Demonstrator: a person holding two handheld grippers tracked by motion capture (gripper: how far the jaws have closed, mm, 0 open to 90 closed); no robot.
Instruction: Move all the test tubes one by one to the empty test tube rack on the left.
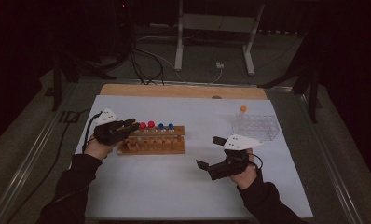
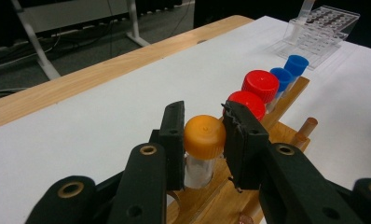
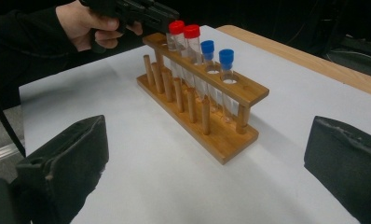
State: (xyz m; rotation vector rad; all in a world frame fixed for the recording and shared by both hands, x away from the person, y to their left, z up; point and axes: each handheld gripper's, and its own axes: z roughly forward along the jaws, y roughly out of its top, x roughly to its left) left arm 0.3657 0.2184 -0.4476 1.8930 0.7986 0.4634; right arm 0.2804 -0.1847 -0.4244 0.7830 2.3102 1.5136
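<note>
A wooden rack (image 1: pixel 151 142) (image 3: pixel 207 107) stands left of the table's middle. It holds two red-capped tubes (image 1: pixel 147 125) (image 3: pixel 183 32) and two blue-capped tubes (image 1: pixel 166 126) (image 3: pixel 217 53). At its left end my left gripper (image 1: pixel 130 126) (image 2: pixel 204 123) is shut on an orange-capped tube (image 2: pixel 204 137), one jaw on each side of the cap; the tube's lower part sits in the rack. My right gripper (image 1: pixel 210 152) (image 3: pixel 204 168) hovers open to the right of the rack, jaws wide apart with nothing between them.
A clear plastic rack (image 1: pixel 257 127) (image 2: pixel 321 30) stands at the back right with one orange-capped tube (image 1: pixel 243 111) upright in its left corner. White sheet (image 1: pixel 174 186) covers the table; a strip of wood (image 1: pixel 183 91) shows at the far edge.
</note>
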